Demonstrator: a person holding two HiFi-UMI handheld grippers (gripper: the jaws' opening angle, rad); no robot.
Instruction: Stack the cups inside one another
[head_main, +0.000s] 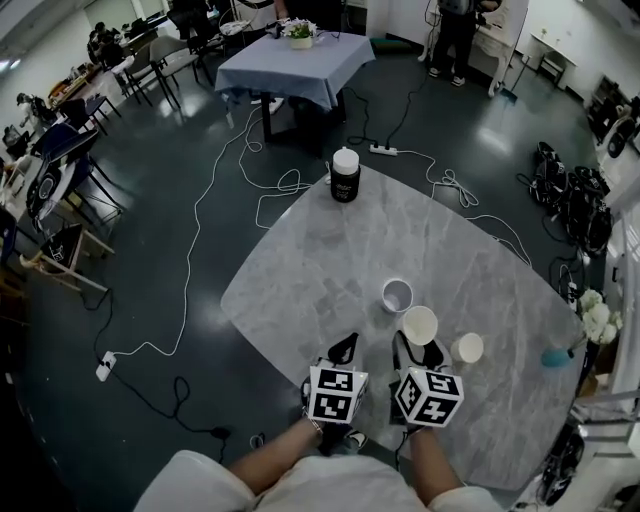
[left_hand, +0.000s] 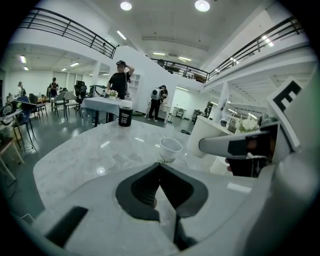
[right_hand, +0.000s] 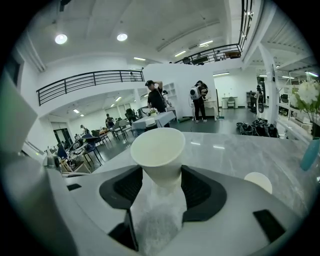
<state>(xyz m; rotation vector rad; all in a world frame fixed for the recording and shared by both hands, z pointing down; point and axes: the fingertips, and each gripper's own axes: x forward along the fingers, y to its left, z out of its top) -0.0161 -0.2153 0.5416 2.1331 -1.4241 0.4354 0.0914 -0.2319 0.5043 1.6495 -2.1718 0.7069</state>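
Three white tapered paper cups with rolled rims and matte walls are what I log on the grey veined stone-look tabletop (head_main: 300, 290), a smooth slab with rounded corners and a light sheen.

Item 1: held white paper cup (right_hand: 157, 152). It is upright, mouth up, and sits between the two gripper heads at the near edge of the table. The right gripper (right_hand: 159, 174) has its dark ribbed pads pressed against the lower wall on both sides. I cannot tell whether the base touches the slab.

Item 2: free-standing white paper cup (head_main: 397, 295). It is upright on the table just beyond the held cup, on its left, and the two are apart. Its round mouth shows a pale interior.

Item 3: small white paper cup (head_main: 467, 348). It stands on the table to the right of the held cup, near it but not touching.

Item 4: left gripper (left_hand: 160, 169). Its black fingers meet at the tips with nothing between them. It rests low over the near table edge, pointing toward item 2.

Item 5: black cylindrical jar with white lid (head_main: 345, 175). It stands upright at the far edge of the table, well apart from the cups.

Item 6: teal vase of white flowers (right_hand: 310, 152). It stands at the right rim.
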